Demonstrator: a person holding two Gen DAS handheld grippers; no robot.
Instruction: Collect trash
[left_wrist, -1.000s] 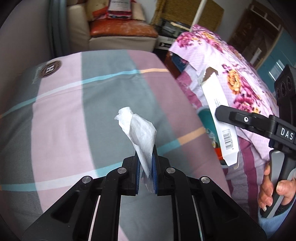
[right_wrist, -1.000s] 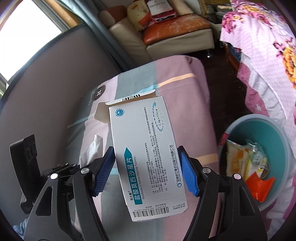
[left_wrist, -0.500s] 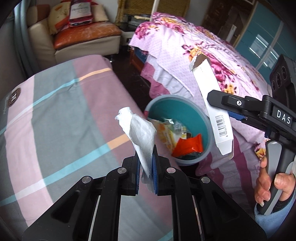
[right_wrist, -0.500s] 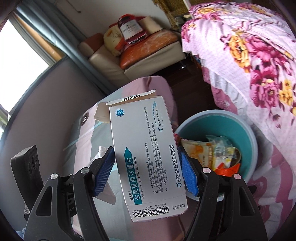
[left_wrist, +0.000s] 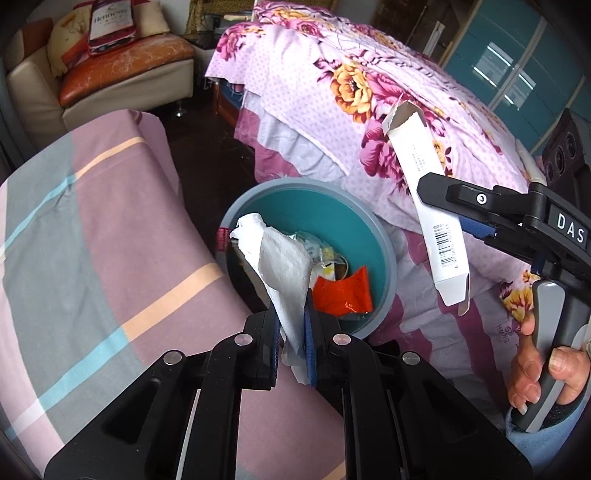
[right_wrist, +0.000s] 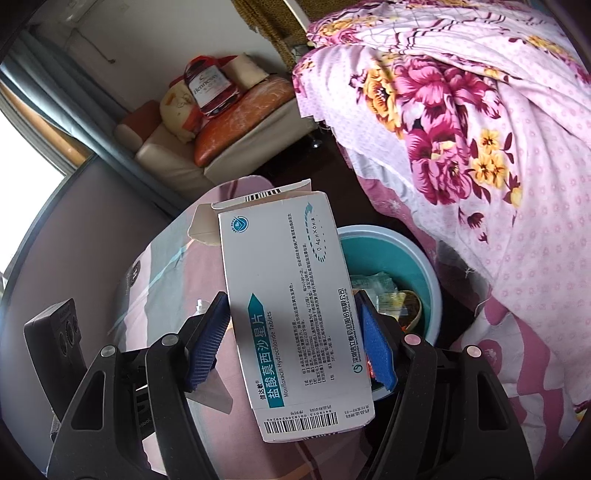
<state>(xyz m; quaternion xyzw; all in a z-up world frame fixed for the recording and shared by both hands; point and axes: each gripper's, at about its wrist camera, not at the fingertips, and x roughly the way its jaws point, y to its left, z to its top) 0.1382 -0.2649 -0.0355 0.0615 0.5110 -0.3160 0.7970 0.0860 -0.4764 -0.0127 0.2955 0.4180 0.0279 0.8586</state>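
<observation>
The bin (left_wrist: 384, 236), a round one with a grey rim and a teal inside, stands on the dark floor between two beds. It already holds wrappers, and among them an orange packet (left_wrist: 343, 293) lies near the rim on the camera's side. To the left of the bin is the bed with the striped cover (left_wrist: 92, 229) in pink, grey and light blue. Behind and to the right of the bin hangs the floral cover (left_wrist: 369, 96) of the other bed.

The left gripper (left_wrist: 293, 332) is closed on a white tissue (left_wrist: 280, 262). The tissue stands up from the blue pads and, in the left wrist view, it overlaps the near left part of the bin.

The right gripper (right_wrist: 293, 332) clamps a white medicine box (right_wrist: 291, 306) by its two long sides, with the torn flap end pointing away from the fingers. In the right wrist view the box covers the left part of the bin. A hand (left_wrist: 539, 365) holds the handle of this gripper to the right of the bin.

Far behind the bin there is a sofa (left_wrist: 122, 70) with cushions.
</observation>
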